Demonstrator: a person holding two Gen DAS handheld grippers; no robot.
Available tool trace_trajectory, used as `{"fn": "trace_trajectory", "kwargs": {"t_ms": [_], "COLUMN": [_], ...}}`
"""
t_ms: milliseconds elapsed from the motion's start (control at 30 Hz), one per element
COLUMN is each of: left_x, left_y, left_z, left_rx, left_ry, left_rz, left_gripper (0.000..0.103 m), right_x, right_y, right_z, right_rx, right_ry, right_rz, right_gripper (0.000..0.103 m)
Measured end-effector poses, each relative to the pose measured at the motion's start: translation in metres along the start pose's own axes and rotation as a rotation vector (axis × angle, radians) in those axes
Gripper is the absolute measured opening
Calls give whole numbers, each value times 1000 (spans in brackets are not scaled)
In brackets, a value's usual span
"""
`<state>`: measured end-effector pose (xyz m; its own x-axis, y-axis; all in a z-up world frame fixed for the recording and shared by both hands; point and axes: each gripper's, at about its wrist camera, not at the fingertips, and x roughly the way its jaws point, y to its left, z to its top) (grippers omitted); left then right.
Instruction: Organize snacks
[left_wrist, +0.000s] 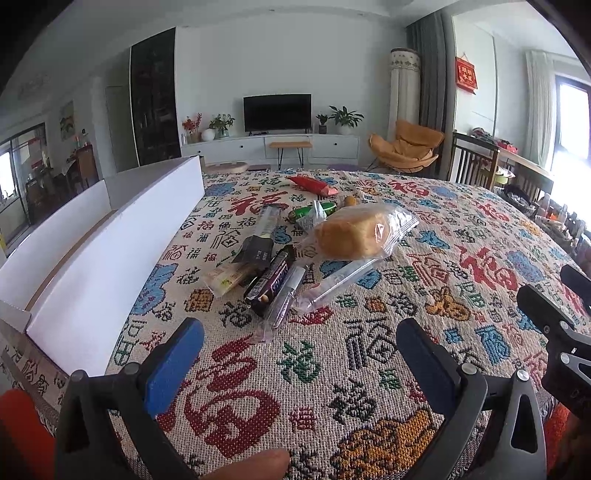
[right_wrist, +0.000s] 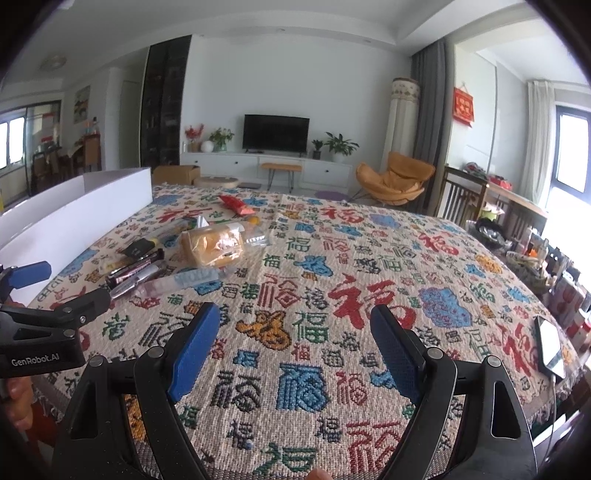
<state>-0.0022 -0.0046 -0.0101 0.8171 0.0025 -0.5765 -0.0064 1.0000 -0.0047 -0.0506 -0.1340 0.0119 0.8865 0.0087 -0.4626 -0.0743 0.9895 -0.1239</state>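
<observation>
**Snacks piled beside the white box, both grippers empty**

The left gripper (left_wrist: 299, 354) and right gripper (right_wrist: 295, 347) hover over the patterned cloth (left_wrist: 424, 229), jaws spread wide, grasping nothing. The snacks (a bagged bread loaf (left_wrist: 354, 232), a dark chocolate bar (left_wrist: 271, 280), a red packet (left_wrist: 312, 184)) lie clustered just beside the open white box (left_wrist: 110, 243).

We're in a home living room here: a flat-screen television (right_wrist: 276, 133) sits on a long white cabinet (right_wrist: 266, 164) against the far wall, potted plants (right_wrist: 341, 144) on either side of it. An orange lounge chair (right_wrist: 395, 179) stands by grey curtains (right_wrist: 430, 103), a red hanging ornament (right_wrist: 464, 104) decorates the wall, and a woven patterned cloth (right_wrist: 332, 295) covers the desk up front.
</observation>
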Motion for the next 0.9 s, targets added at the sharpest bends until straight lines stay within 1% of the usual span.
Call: {"fn": "trace_trajectory", "kwargs": {"t_ms": [900], "left_x": [3], "left_y": [1], "left_z": [-1], "left_rx": [3], "left_ry": [15], "left_rz": [0], "left_gripper": [103], "right_x": [4], "right_y": [-1], "right_z": [-3], "right_rx": [5], "right_ry": [13], "right_rz": [2], "right_gripper": [86]}}
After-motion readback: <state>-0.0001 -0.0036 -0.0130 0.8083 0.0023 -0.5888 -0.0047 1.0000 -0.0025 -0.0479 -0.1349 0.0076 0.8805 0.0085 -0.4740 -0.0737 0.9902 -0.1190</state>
